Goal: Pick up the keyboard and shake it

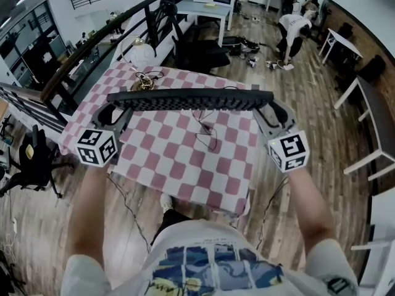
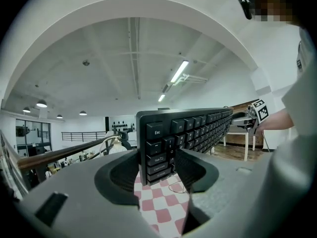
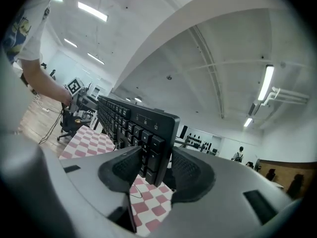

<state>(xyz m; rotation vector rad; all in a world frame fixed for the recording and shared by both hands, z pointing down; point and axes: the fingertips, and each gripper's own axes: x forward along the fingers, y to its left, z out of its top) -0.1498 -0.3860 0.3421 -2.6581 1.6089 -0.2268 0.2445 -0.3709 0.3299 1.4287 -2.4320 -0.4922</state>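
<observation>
Left gripper view has the Esc end of the keyboard [image 2: 198,128] standing right between the jaws of the left gripper [image 2: 158,170]. Both ribbed pads press on it, one on the keys and one on the back, and the jaws are spread fairly wide to take it. Right gripper view shows the same at the other end, with the right gripper [image 3: 153,170] clamped on the last keys. Between the two grippers the keyboard hangs on edge (keys turned roughly toward the person), lifted well clear of the checkered surface [image 1: 185,156] below them. A thin cable [image 1: 208,137] lies on that surface under the span, but I cannot tell whether it runs to the keyboard.

The pick-up looks complete, so the shake is the step in hand. It calls for both grippers to move together in the same direction and rhythm, with the pads kept pressed. The hold is only at the two ends, so uneven motion could twist the keyboard loose.
</observation>
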